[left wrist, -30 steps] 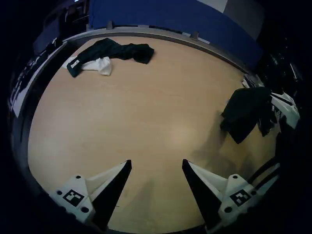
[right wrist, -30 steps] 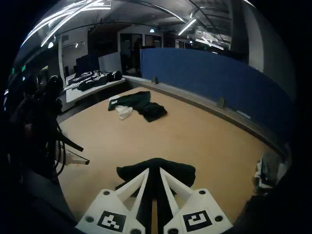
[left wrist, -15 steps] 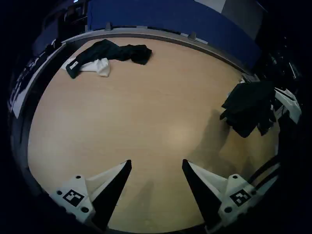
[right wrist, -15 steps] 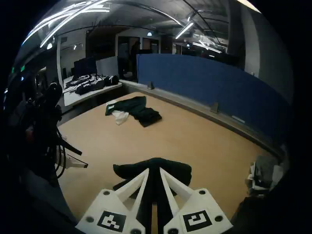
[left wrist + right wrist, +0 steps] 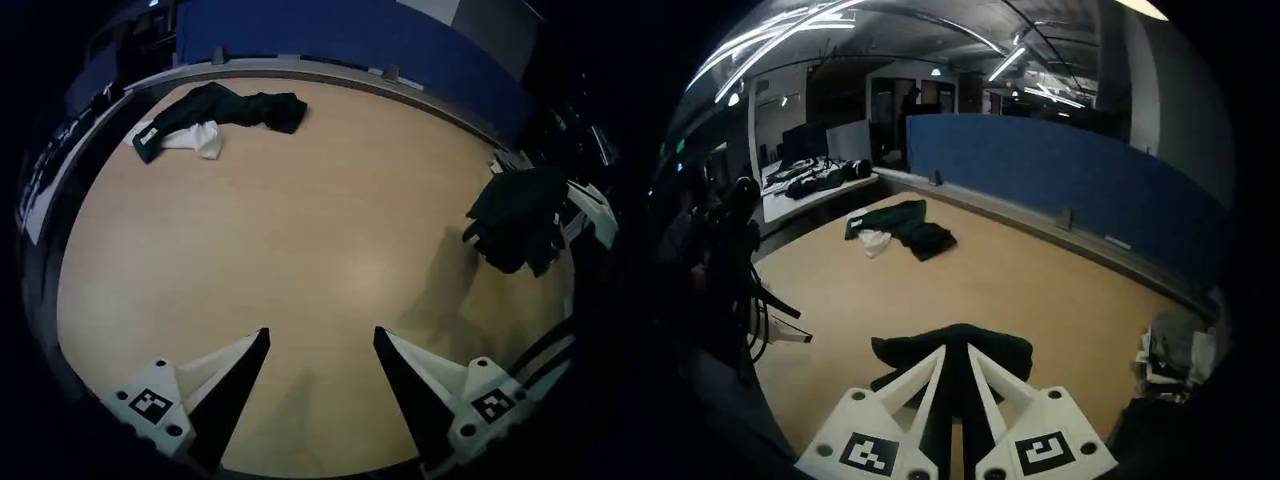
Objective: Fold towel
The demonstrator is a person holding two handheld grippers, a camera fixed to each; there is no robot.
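Your left gripper (image 5: 320,332) has its two fingers spread wide with nothing between them, hovering over the bare wooden table (image 5: 320,200). Your right gripper (image 5: 958,350) has its fingers pressed together on the dark green towel (image 5: 1004,352), which bunches out from the fingertips toward 12 o'clock in the right gripper view.

In the left gripper view that same towel (image 5: 516,216) sits at 3 o'clock, a crumpled dark mass near the table's edge, with its shadow on the wood just toward 7 o'clock of it. It looks lifted, though you cannot tell from here whether its lowest fold touches the table.

At 11 o'clock in the left gripper view, well apart from the towel, a dark garment (image 5: 240,108) lies spread out at the table's far end, with a white cloth (image 5: 196,138) touching its near side. A blue partition (image 5: 344,32) runs along the table's far edge at 12 o'clock.

In the right gripper view a stack of folded cloths (image 5: 1172,352) sits at 4 o'clock by the table's edge.
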